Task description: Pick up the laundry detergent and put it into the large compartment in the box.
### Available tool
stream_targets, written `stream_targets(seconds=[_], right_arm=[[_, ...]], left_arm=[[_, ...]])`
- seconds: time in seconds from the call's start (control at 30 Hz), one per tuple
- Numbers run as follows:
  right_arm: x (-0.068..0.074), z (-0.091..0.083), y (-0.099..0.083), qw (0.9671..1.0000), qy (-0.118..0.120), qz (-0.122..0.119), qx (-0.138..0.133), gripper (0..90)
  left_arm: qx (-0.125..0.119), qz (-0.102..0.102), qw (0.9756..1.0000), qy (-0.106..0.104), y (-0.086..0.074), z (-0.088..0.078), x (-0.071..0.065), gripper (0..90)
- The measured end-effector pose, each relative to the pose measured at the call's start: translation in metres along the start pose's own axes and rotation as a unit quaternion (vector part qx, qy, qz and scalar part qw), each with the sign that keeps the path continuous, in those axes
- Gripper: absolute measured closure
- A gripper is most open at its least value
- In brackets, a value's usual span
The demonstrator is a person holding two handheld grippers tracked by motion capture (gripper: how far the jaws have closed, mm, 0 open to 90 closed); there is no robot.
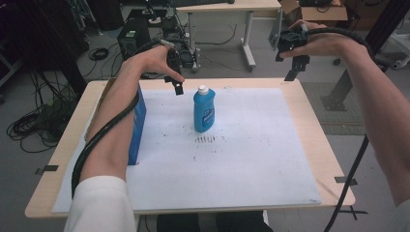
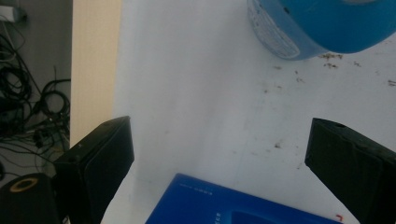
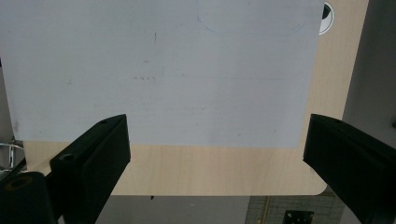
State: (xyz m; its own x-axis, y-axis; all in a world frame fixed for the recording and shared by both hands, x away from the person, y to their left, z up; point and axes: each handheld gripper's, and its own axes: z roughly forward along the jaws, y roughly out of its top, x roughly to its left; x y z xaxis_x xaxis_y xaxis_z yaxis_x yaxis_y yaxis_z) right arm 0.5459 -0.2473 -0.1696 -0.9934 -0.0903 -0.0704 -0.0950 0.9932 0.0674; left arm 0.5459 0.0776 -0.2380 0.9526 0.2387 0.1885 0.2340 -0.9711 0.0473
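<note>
A blue bottle (image 1: pixel 204 112) with a white cap stands upright on the white sheet (image 1: pixel 251 145) near the table's middle back. A blue box (image 1: pixel 138 121) stands at the left, partly hidden by the person's left forearm. My left gripper (image 1: pixel 175 79) hangs in the air left of the bottle's cap. In the left gripper view it (image 2: pixel 219 163) is open and holds nothing, with the bottle (image 2: pixel 322 23) ahead and the box top (image 2: pixel 233 205) just below. My right gripper (image 1: pixel 289 63) hovers over the back right corner, also open (image 3: pixel 217 158) and holding nothing.
Dark specks (image 1: pixel 205 140) dot the sheet in front of the bottle. The wooden table edge (image 3: pixel 210 172) runs below the right gripper. Cables (image 1: pixel 29 125) lie on the floor to the left. Black equipment (image 1: pixel 135 36) and another table (image 1: pixel 241 9) stand behind.
</note>
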Motion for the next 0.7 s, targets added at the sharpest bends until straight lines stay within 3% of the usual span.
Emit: stream_targets(seconds=[0.27, 0.5, 0.7], right_arm=[[0.001, 0.003, 0.002, 1.0, 0.001, -0.002, 0.006, 7.1], [0.002, 0.005, 0.005, 1.0, 0.001, -0.003, 0.007, 7.0], [0.004, 0.006, 0.007, 1.0, 0.003, -0.004, 0.009, 6.9]], left_arm=[[0.0, -0.001, 1.0, -0.002, 0.005, -0.007, -0.005, 8.2], [-0.019, -0.012, 0.9997, -0.006, 0.011, -0.018, -0.015, 7.7], [-0.012, -0.018, 0.9998, -0.004, 0.018, -0.021, -0.025, 7.5]])
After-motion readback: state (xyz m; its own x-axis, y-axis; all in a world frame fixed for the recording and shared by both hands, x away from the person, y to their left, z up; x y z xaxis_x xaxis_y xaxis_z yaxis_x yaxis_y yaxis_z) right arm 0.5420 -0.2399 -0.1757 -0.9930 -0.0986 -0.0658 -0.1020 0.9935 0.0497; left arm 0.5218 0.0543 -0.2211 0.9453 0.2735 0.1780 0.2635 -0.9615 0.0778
